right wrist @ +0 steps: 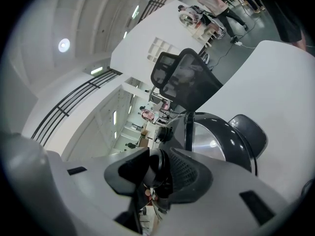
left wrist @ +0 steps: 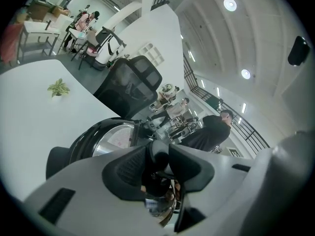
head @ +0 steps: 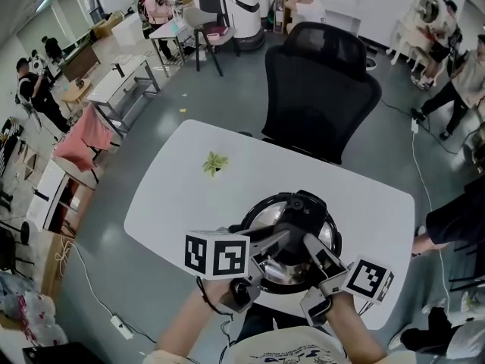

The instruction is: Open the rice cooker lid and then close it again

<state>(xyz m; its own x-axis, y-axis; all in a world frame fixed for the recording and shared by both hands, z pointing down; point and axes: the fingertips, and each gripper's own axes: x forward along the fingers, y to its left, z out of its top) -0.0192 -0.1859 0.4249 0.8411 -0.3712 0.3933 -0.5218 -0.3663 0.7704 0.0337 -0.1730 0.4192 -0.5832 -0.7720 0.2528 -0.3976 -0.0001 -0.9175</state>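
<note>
Nearest: left gripper (left wrist: pixel 158 163) and right gripper (right wrist: pixel 158 168), jaws each clamped on a dark part at the near edge of the rice cooker lid (head: pixel 297 209) | cooker: near right on white table (head: pixel 189 203) | small plant (head: pixel 214 162): far left | black chair (head: pixel 322 89): beyond

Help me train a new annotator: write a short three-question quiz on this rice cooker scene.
1. True or false: the cooker lid is raised, with its silver inside showing.
2. What else lies on the table? A) mug B) small green plant C) spoon
3. Fill in: behind the table stands a black office ___.
Key: 1 true; 2 B; 3 chair.
</note>
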